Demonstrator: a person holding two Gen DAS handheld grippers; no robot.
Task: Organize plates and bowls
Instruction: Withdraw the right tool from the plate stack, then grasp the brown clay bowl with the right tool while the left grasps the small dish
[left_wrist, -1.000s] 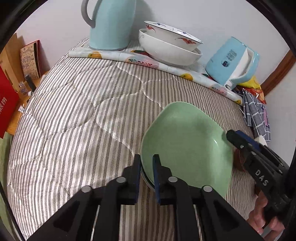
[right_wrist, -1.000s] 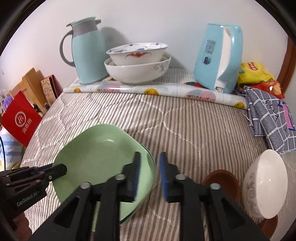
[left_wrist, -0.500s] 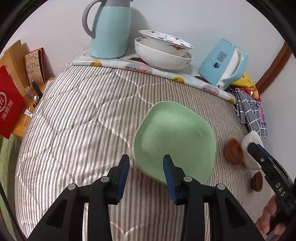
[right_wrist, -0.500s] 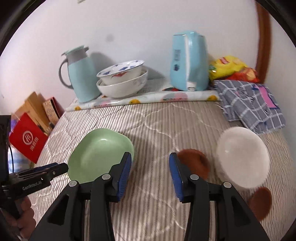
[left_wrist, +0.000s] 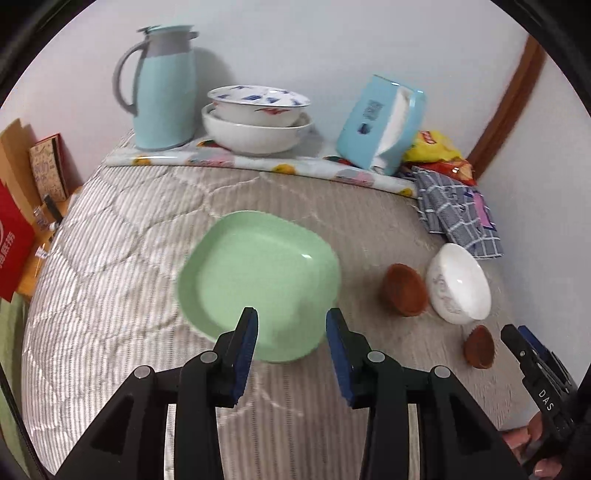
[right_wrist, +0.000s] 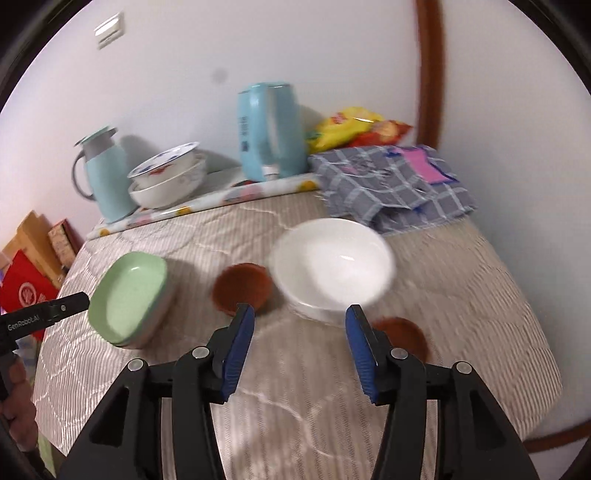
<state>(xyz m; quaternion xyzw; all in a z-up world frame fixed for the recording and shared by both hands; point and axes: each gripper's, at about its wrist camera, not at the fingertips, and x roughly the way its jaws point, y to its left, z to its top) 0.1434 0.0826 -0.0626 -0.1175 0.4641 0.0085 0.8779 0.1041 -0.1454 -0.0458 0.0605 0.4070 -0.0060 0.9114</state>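
Green plates (left_wrist: 258, 280) lie stacked on the striped quilt, also seen as green plates (right_wrist: 129, 295) at the left of the right wrist view. My left gripper (left_wrist: 291, 343) hovers open just short of their near rim, holding nothing. My right gripper (right_wrist: 300, 325) faces a white bowl (right_wrist: 332, 266); its jaws are opening with nothing between them. A brown bowl (right_wrist: 242, 288) sits left of the white bowl, and a second brown bowl (right_wrist: 400, 332) lies behind the right finger. Two large white bowls (left_wrist: 258, 122) stand nested at the back.
At the back stand a light blue thermos jug (left_wrist: 162, 88) and a blue tissue box (left_wrist: 380, 125) on a rolled floral mat (left_wrist: 258, 162). A checked cloth (right_wrist: 391, 184) and snack bags (right_wrist: 354, 125) lie at the right. The bed's edge runs on the right.
Both grippers let go of the green plate's rim, opened and drew back. The right gripper swung to the right and now faces the white bowl.
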